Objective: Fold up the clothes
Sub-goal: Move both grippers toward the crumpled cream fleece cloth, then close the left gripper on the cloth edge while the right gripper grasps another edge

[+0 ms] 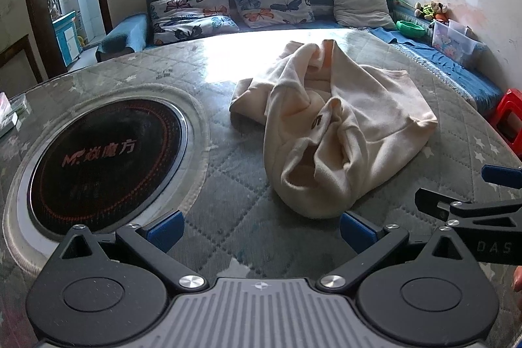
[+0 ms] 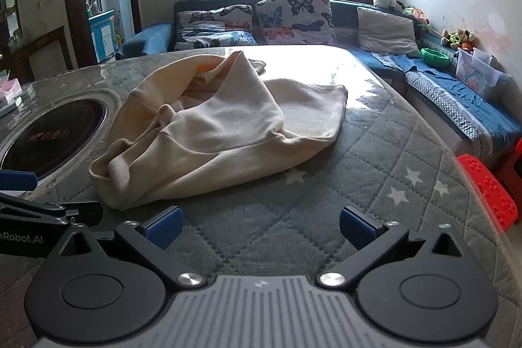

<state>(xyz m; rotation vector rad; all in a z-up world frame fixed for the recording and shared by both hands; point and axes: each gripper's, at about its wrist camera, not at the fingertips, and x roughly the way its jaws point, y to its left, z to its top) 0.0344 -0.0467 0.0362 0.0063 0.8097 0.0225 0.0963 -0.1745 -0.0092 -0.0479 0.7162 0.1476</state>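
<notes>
The cream garment (image 1: 329, 126) lies crumpled on the tabletop (image 1: 228, 204) just beside the inset hob (image 1: 104, 162), both the left tool (image 1: 261, 232) and right tool (image 2: 261, 229) gaping empty short of it, so a pinch into the bunched folds may catch several layers

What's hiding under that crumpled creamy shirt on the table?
Around the cream garment only the grey quilted table cover with white stars shows, so it lies on that. Whatever sits beneath its bunched folds is covered and cannot be seen.
</notes>
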